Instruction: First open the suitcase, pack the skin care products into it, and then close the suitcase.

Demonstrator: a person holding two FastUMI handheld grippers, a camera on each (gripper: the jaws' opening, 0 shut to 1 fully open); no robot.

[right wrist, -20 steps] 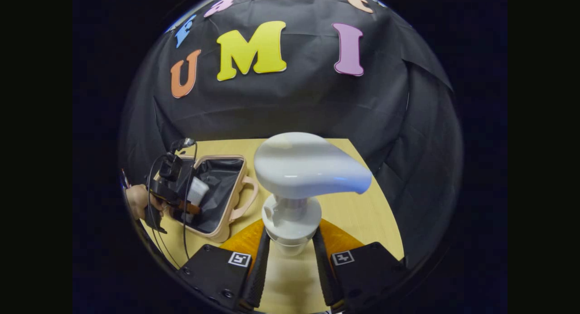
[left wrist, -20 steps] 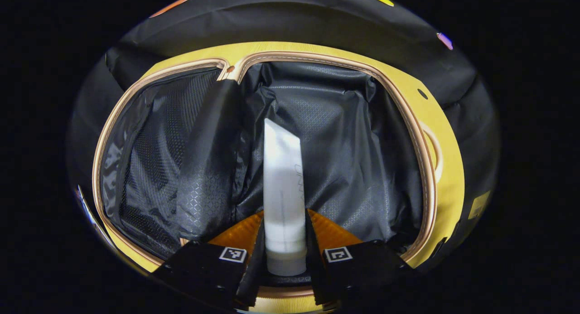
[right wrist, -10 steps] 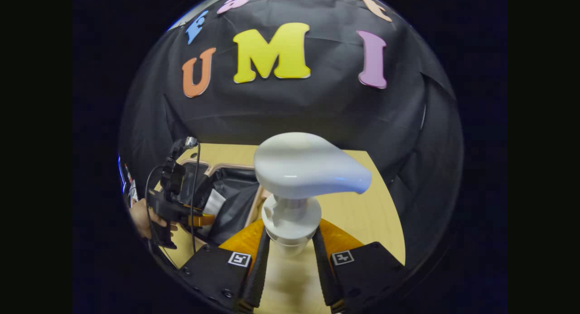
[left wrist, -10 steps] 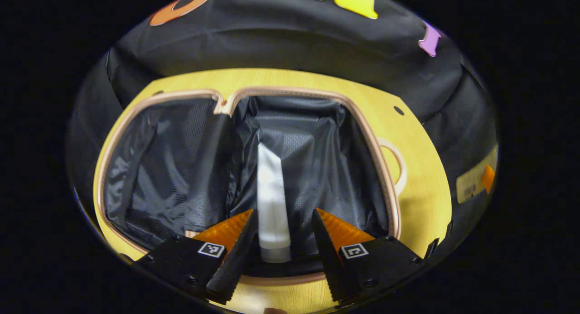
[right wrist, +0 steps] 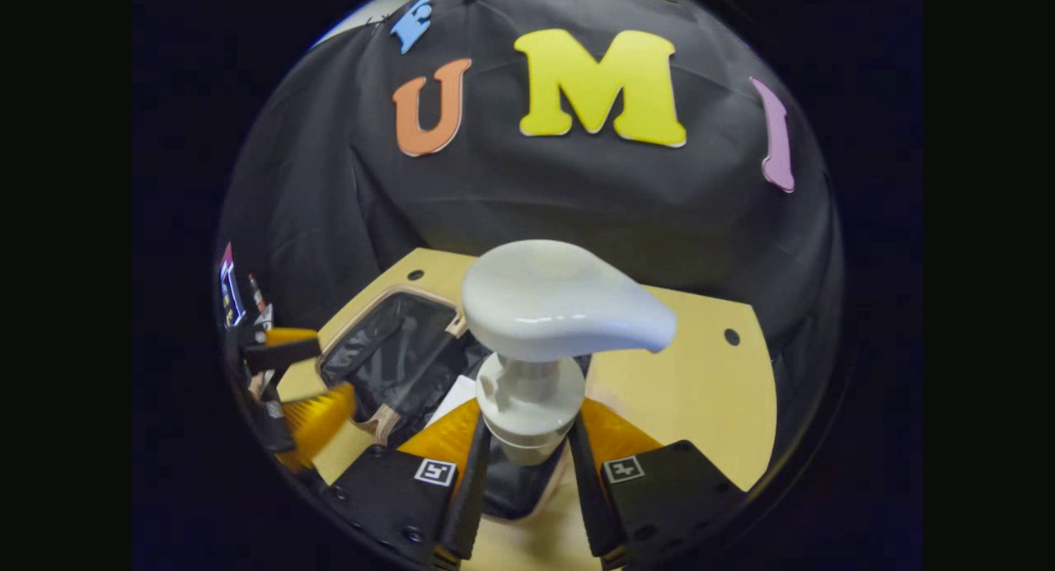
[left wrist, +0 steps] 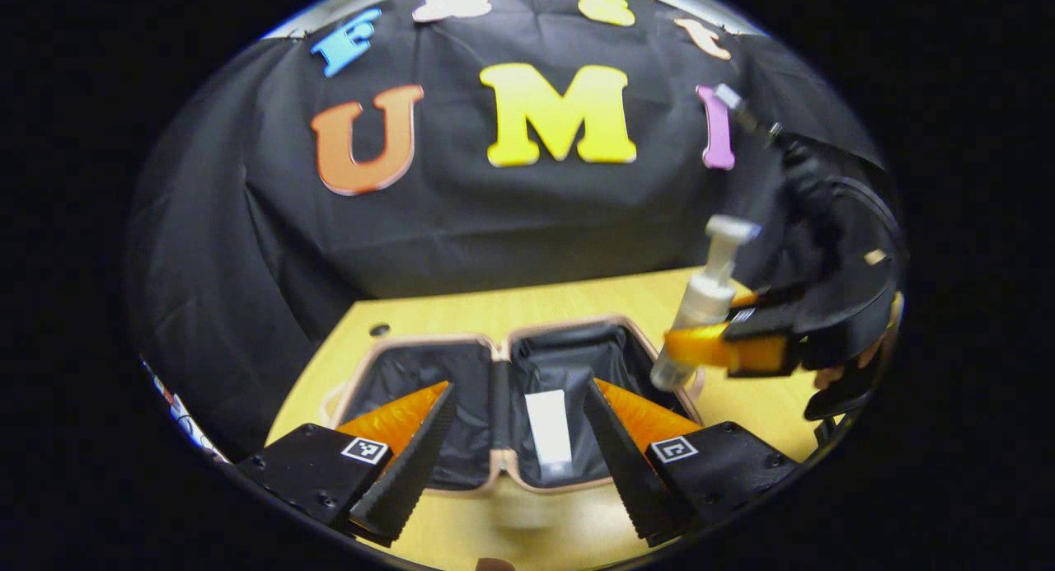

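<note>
The small suitcase (left wrist: pixel 429 339) lies open on the wooden table (left wrist: pixel 494 307), its black lining showing. A white tube (left wrist: pixel 550 427) rests flat in its right half. My left gripper (left wrist: pixel 519 386) hangs open above the near edge of the case, nothing between its fingers. My right gripper (left wrist: pixel 672 348) comes in from the right, shut on a white pump bottle (left wrist: pixel 700 307) tilted over the case's right rim. In the right gripper view the pump bottle (right wrist: pixel 560 299) stands between the fingers of my right gripper (right wrist: pixel 527 427), with the suitcase (right wrist: pixel 396 291) below left, the tube (right wrist: pixel 457 394) inside, and the left gripper (right wrist: pixel 334 372) beside it.
The black cloth wall closes the back and sides of the table. Small holes mark the tabletop (right wrist: pixel 731 336) (left wrist: pixel 379 329). A hand (left wrist: pixel 865 357) holds the right gripper at the right edge. Bare wood (right wrist: pixel 684 373) lies to the right of the case.
My left gripper let go of the tube, opened and pulled back and up out of the case. The right gripper carried the pump bottle left, over the suitcase.
</note>
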